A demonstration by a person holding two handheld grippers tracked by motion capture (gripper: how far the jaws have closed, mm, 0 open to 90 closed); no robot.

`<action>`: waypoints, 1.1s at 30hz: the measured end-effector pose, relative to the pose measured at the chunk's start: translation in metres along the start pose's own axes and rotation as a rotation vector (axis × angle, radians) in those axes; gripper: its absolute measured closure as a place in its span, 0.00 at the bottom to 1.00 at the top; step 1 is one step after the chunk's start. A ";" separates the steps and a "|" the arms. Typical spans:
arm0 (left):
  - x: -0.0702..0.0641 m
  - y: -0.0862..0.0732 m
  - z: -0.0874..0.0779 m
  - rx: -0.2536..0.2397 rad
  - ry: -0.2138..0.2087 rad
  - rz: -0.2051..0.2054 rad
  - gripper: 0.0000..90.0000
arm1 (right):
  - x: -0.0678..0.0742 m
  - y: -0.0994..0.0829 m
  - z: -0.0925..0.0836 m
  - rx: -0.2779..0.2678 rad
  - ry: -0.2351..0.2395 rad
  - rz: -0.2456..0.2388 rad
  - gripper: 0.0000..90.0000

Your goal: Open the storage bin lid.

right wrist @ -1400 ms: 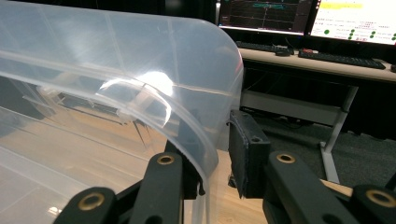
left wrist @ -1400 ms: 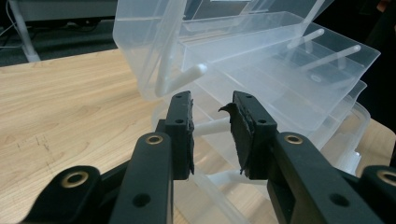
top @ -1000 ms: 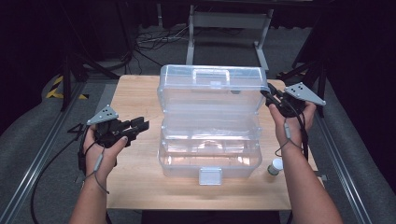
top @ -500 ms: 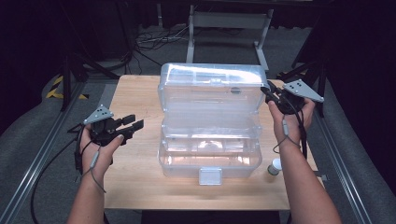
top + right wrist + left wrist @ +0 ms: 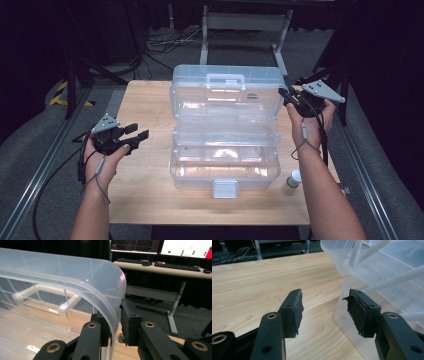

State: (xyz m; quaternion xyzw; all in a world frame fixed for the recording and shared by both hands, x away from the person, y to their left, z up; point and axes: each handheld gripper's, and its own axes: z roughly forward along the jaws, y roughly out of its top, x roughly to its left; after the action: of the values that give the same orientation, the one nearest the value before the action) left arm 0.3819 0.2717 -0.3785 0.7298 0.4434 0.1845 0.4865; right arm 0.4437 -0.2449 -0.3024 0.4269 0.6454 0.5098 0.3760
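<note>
With its jaws pinching the raised lid's (image 5: 75, 272) rim, the right gripper (image 5: 115, 322) holds the clear plastic toolbox (image 5: 225, 165) open mid-table, while the left gripper (image 5: 324, 312), jaws just spread and empty, hangs beside the box wall, nothing loaded yet.

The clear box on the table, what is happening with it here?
A person works on the open clear box with two claws. The right claw is shut on the raised lid at its edge and holds it up. The left claw hangs beside the box with nothing between its jaws, which have just been opening. A small bottle stands nearby.
</note>
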 end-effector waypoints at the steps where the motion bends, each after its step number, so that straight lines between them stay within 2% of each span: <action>1: 0.001 -0.001 0.000 0.003 -0.001 -0.002 0.52 | 0.000 0.000 0.000 0.000 0.000 0.000 0.87; 6: 0.003 -0.002 0.002 0.016 0.002 -0.007 0.52 | 0.000 0.003 0.004 0.016 -0.012 -0.037 0.88; 16: 0.004 -0.004 0.004 0.028 0.005 -0.009 0.52 | -0.003 0.004 0.009 0.017 -0.002 -0.018 0.88; 33: 0.005 -0.006 0.004 0.042 -0.001 -0.014 0.52 | -0.010 0.006 0.024 0.029 0.007 -0.016 0.88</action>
State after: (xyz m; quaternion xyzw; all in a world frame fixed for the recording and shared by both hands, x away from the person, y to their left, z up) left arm 0.3844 0.2739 -0.3870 0.7370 0.4520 0.1715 0.4723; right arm 0.4698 -0.2452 -0.3009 0.4252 0.6576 0.4986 0.3717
